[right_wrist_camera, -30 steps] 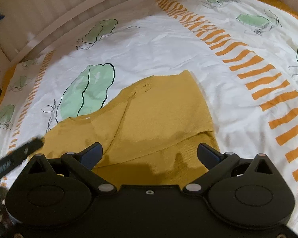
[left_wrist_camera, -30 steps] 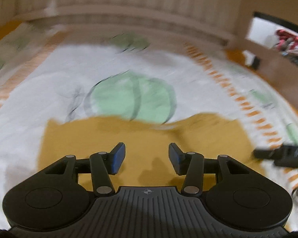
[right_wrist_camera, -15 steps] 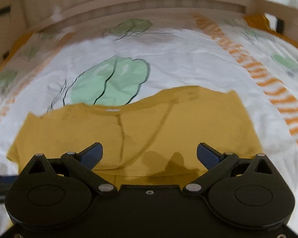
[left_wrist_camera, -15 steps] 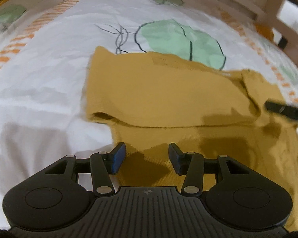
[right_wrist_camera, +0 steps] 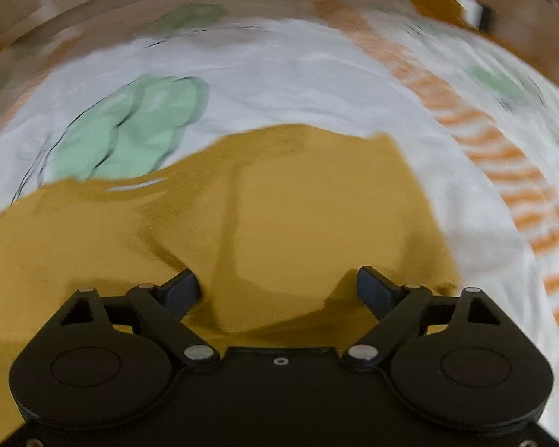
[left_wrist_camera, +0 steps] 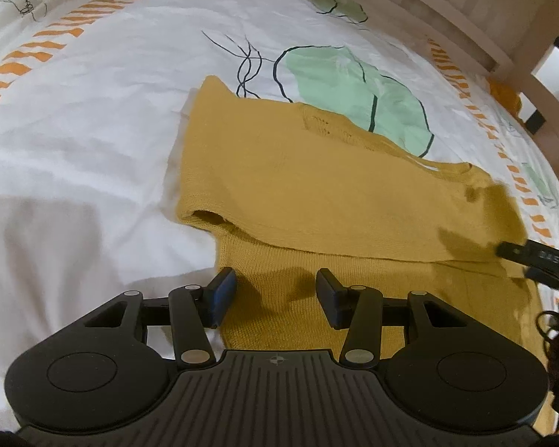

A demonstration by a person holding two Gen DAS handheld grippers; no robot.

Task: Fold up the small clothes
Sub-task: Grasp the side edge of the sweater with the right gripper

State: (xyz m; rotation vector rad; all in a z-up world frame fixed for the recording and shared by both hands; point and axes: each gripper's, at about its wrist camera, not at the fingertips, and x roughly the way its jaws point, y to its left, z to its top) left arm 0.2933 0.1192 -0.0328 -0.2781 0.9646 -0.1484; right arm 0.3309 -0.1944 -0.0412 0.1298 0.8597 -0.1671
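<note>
The left gripper (left_wrist_camera: 275, 300) is hovering part-open over the near hem of the mustard knit top (left_wrist_camera: 335, 193), pads gripping nothing. The right gripper (right_wrist_camera: 277, 290) is standing wide, its jaws having just been closing, with cloth lying below them but not pinched; its view is blurred. The top is lying part-folded on the white bedsheet (left_wrist_camera: 93, 119), its far edge overlapping a green leaf print (left_wrist_camera: 354, 93), well short of the sheet's orange-striped border (right_wrist_camera: 503, 156).
</note>
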